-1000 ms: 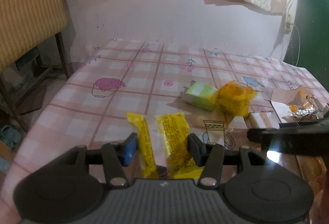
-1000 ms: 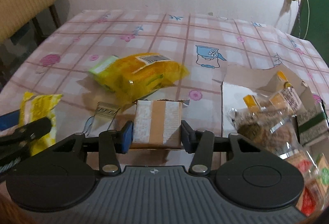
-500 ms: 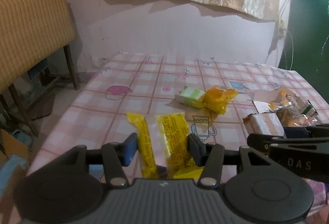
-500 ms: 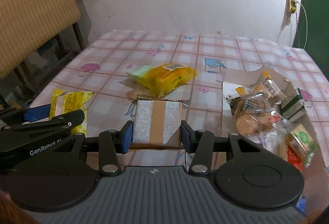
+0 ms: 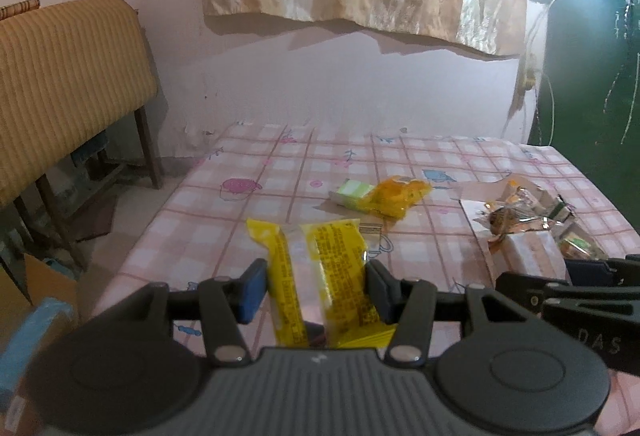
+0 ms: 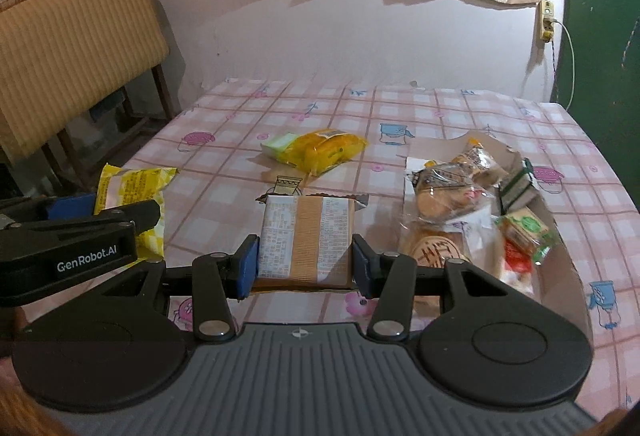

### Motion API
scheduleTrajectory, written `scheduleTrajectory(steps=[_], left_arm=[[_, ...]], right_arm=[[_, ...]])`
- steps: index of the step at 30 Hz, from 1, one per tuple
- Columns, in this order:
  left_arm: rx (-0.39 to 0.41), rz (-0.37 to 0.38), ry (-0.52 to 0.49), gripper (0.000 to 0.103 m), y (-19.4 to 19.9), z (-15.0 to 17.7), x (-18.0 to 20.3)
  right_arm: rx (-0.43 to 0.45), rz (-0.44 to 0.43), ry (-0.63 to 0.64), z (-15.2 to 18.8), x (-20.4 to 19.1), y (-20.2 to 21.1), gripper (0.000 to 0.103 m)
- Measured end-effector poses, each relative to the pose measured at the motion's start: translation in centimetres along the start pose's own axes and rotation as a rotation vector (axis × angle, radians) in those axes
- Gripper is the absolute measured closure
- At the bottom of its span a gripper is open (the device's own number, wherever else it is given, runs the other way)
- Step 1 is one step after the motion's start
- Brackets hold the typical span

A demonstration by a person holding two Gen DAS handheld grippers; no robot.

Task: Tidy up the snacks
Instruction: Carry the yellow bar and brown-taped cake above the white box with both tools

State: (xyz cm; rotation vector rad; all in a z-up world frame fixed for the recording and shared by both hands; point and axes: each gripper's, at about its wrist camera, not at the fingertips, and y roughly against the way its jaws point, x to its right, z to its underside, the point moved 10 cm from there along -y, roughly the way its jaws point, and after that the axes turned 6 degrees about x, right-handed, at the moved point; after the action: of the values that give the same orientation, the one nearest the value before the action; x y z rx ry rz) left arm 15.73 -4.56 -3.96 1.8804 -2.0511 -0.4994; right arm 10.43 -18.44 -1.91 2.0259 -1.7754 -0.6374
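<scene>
Snacks, assorted, wrapped; part in hand, part on the pink checked tablecloth of the table.

Left wrist view. Item 1: yellow plastic snack packet with a clear middle strip and fine red print, clenched between the blue-padded fingers of the left gripper and lifted clear of the table, apparently for carrying to a sorting place. The print is too small to read. Item 2: pale green and white box, touching item 3, an orange-yellow crinkled bag, both lying loose mid-table. Item 4: opened flat cardboard box at the right, holding a heap of clear-wrapped biscuits. At the right edge the other gripper's body shows the letters "DAS".

Right wrist view. Item 5: square packet with a tan band between white printed panels, grasped by the right gripper, pads pressing both sides, raised above the table. Its dense print is illegible. The cardboard box of biscuits lies just right of it, likely the collecting place. The left gripper's body reads "GenRobot.AI".
</scene>
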Motion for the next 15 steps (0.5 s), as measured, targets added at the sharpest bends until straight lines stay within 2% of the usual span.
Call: scheduleTrajectory(steps=[15], left_arm=[[0.044, 0.034, -0.019, 0.050, 4.0, -0.6, 2.3]], right_arm=[[0.061, 0.028, -0.015, -0.2, 1.0, 3.9, 0.043]])
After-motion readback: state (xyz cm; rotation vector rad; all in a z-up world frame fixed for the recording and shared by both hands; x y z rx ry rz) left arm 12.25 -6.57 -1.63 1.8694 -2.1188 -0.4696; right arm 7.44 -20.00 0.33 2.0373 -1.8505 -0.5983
